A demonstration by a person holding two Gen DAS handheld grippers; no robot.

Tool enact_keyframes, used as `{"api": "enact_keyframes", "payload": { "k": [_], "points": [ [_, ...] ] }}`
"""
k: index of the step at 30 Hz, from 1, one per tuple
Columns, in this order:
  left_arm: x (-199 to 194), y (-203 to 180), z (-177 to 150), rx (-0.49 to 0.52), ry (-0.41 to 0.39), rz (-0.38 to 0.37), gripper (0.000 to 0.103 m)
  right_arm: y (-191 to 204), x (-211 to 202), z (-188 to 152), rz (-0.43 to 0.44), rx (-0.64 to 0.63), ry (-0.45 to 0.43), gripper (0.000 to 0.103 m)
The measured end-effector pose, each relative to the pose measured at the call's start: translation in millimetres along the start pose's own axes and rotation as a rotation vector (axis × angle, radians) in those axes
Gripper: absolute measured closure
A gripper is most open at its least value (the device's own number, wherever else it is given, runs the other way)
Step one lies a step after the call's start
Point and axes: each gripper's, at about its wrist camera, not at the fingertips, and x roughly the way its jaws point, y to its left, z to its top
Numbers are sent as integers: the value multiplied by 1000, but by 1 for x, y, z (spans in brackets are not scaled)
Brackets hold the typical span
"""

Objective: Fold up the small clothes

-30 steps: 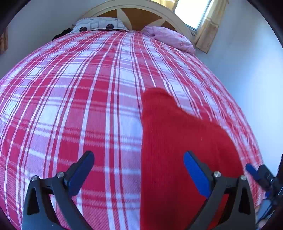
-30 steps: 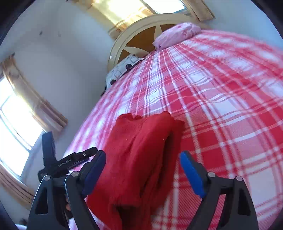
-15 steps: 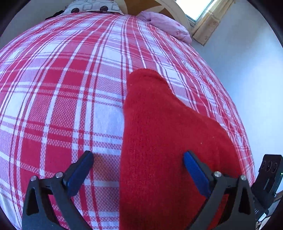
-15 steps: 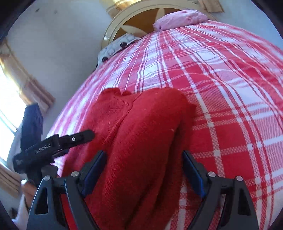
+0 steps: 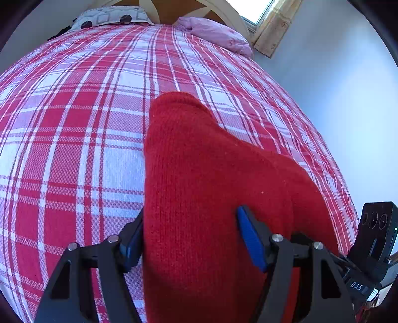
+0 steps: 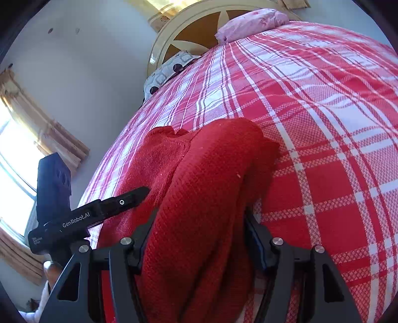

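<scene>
Red knitted garment [image 5: 199,188]: soft ribbed wool, bunched in thick rolled folds, laid on the near part of the bed [image 5: 74,124]. Bed cover: woven red-and-white check. Left gripper [image 5: 191,238]: black frame, blue pads; jaws, just closing, are seen pinching one fold of the knit. Right gripper [image 6: 199,238]: jaws likewise just closing, pressed on another fold. "GenRobot.AI" is read on the left gripper's side in the right view. Far end: cream arched headboard [image 5: 219,10], patterned pillow [image 5: 109,17], pink pillow [image 5: 214,34].
</scene>
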Motion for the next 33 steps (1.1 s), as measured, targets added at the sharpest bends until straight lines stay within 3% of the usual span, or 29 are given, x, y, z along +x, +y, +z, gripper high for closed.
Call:
{"api": "enact_keyframes", "payload": {
  "k": [6,10,16,19,26,33],
  "points": [
    [-6,-4,-4,1,-35,6,53,18,-4,-3,-69,-65,-32,54],
    [-13,-21,-5,54,-65,112,64,40,-10,-8,-155,-154,-71,59],
    [-30,-33,-9,95,-96,200,67,33,-28,-14,-41,-18,-107,60],
    [-39,-34,-12,106,-107,216,67,39,-36,-22,-29,12,-120,60],
    [-71,-34,-33,99,-133,223,67,78,-66,-42,6,-25,-180,60],
    [-103,-33,-51,122,-180,281,67,99,-73,-65,40,-22,-171,60]
  ]
}}
